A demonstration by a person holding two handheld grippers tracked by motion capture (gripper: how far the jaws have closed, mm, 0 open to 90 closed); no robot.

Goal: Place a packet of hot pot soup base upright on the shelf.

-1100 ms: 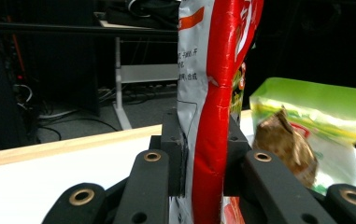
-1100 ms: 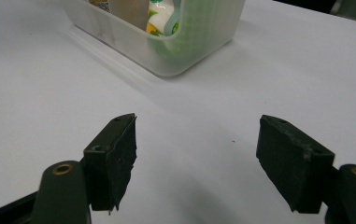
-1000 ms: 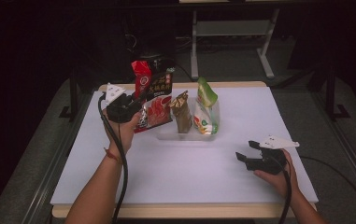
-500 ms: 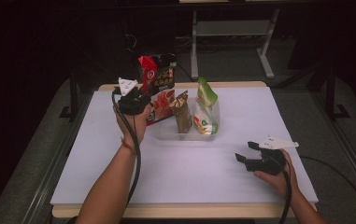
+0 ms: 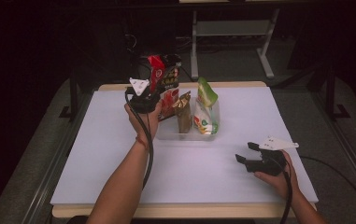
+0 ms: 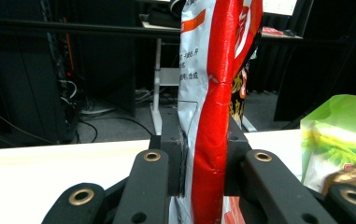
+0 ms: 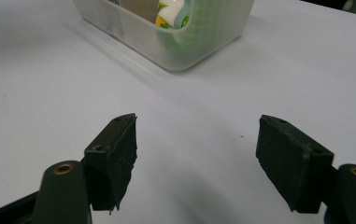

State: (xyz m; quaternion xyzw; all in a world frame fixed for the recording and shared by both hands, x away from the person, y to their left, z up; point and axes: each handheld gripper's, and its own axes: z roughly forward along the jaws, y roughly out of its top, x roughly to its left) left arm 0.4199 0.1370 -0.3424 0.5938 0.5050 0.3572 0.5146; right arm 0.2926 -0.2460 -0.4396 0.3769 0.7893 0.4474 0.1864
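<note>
My left gripper (image 5: 154, 93) is shut on a tall red, white and dark printed snack bag (image 5: 159, 72), held upright above the left end of a clear plastic bin (image 5: 166, 134). In the left gripper view both pads pinch the bag (image 6: 213, 93) near its lower part. Upright in the bin are a red packet (image 5: 168, 100), a brown pouch (image 5: 184, 114) and a green pouch (image 5: 206, 95). My right gripper (image 5: 245, 153) rests open on the white table at the lower right, with nothing between its jaws (image 7: 196, 154), facing the bin (image 7: 166, 42).
The white table top (image 5: 96, 154) has free room in front of the bin and at both sides. Dark railings run along the table's left and right edges. A white desk frame (image 5: 231, 32) stands beyond the far edge.
My left hand has carried the snack bag to the right, from the table's far left toward the bin, and slightly lower. The right gripper has not moved.
</note>
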